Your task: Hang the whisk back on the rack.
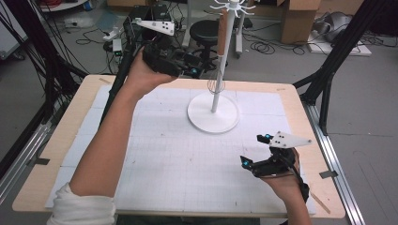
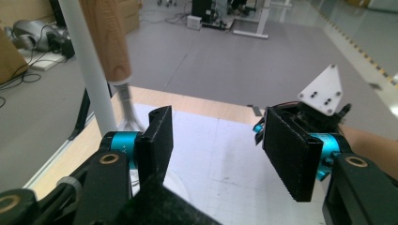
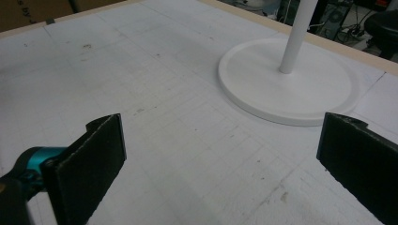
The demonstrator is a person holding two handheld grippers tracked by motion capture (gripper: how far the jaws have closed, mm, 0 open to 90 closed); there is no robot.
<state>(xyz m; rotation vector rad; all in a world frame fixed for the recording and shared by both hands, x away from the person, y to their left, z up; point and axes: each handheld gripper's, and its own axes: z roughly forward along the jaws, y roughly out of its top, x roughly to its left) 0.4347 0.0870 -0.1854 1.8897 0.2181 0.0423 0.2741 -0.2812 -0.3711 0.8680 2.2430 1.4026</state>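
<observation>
- The whisk [image 1: 220, 51], with a wooden handle and a wire head, hangs from a hook at the top of the white rack [image 1: 214, 119], close against the rack's pole, its wires well above the round base.
- The left gripper [image 1: 195, 71] is raised just beside the whisk; its jaws stand apart with nothing between them, and the left gripper view shows the handle [image 2: 105, 40] off to one side of the gap, outside the pads.
- The right gripper [image 1: 256, 152] rests low over the white mat [image 1: 178, 159], jaws wide and empty, well apart from the rack.
- The step looks like either letting the hung whisk go or lining up to take it; I cannot tell which.
- To do it well, keep the left jaws clear of the handle while moving, so the whisk does not swing or slip off its hook.
- Avoid nudging the pole: the rack stands free on its base and could shift or tip.
- If gripping, centre the wooden handle between both pads before closing, not the thin wires.
</observation>
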